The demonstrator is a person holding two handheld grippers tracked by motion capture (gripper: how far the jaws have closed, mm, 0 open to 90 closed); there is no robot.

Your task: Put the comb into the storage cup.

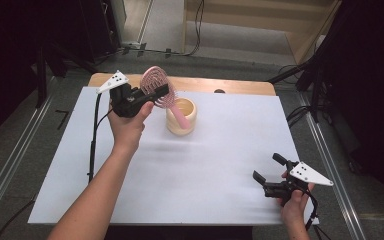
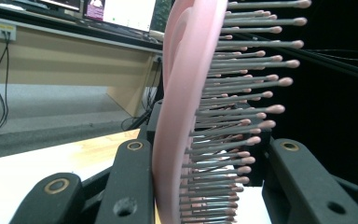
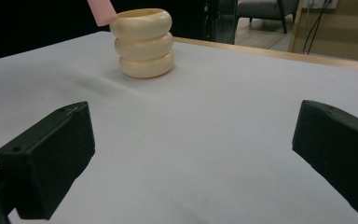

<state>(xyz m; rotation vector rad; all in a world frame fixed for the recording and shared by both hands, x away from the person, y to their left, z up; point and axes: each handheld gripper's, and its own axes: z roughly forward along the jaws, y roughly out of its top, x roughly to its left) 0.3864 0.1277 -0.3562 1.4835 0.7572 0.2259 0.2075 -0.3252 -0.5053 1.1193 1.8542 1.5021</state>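
Note:
My left gripper (image 1: 156, 95) is shut on the head of a pink hairbrush (image 1: 154, 81), held up over the far middle of the table. In the left gripper view the brush (image 2: 182, 116) stands between the two black jaws, bristles to the right. Its pink handle (image 1: 182, 118) slants down toward a cream ribbed cup (image 1: 181, 130). The handle's tip (image 3: 101, 11) hangs right at the rim of the cup (image 3: 144, 44). My right gripper (image 1: 267, 167) rests low near the table's front right, open with nothing between its jaws (image 3: 196, 154).
A white sheet (image 1: 220, 165) covers the table, with a strip of bare wood (image 1: 240, 86) along the far edge. Dark stands and cables flank the table on both sides. The left gripper's cable (image 1: 93, 140) trails down the left side.

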